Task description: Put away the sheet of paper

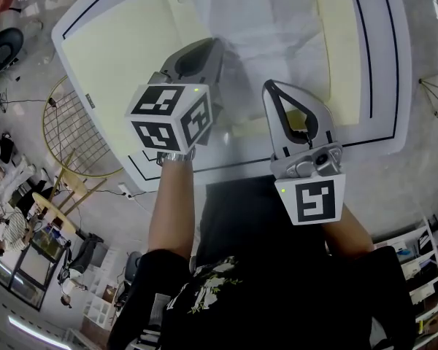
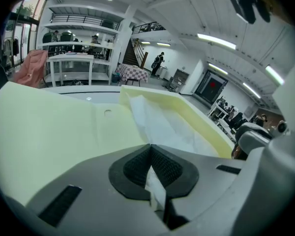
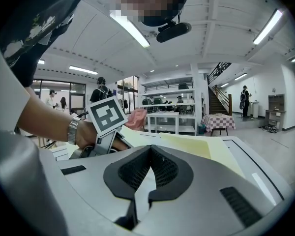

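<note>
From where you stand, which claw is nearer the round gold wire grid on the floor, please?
Left: the left claw hangs beside the round gold wire grid; the right claw lies farther away.

Bare yellow mat (image 1: 117, 49) left; raised flap (image 2: 196, 119) right.

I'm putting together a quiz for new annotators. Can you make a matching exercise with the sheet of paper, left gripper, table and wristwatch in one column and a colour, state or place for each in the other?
Column one:
1. sheet of paper
2. left gripper
3. table
4. wristwatch

Column two:
A. white top with black lines near its edge
B. on the person's left wrist
C. shut on a thin white edge
D. white and creased

Pairs: 1-D, 2-C, 3-A, 4-B
</note>
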`<move>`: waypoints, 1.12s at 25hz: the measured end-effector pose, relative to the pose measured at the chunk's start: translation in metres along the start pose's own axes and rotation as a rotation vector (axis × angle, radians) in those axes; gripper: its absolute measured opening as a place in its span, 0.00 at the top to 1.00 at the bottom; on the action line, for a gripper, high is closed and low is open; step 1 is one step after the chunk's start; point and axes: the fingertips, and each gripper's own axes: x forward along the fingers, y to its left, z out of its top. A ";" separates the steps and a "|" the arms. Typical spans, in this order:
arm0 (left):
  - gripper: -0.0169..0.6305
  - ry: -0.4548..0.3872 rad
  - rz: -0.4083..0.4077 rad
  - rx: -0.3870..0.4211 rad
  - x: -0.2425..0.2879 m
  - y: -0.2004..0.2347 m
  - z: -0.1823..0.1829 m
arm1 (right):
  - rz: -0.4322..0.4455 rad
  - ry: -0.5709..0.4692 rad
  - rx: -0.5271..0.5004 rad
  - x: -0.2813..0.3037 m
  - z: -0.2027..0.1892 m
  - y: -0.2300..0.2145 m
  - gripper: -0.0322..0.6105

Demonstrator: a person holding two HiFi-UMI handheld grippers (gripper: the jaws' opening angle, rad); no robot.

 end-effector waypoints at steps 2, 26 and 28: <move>0.97 -0.010 -0.006 0.000 0.002 -0.003 0.004 | -0.002 0.000 0.001 0.000 -0.001 0.000 0.95; 0.70 -0.047 0.057 0.094 -0.023 -0.023 0.027 | 0.063 0.062 0.049 -0.004 -0.002 -0.007 0.95; 0.71 -0.058 0.068 0.097 -0.038 -0.016 0.025 | 0.068 0.073 0.043 0.001 -0.006 -0.001 0.95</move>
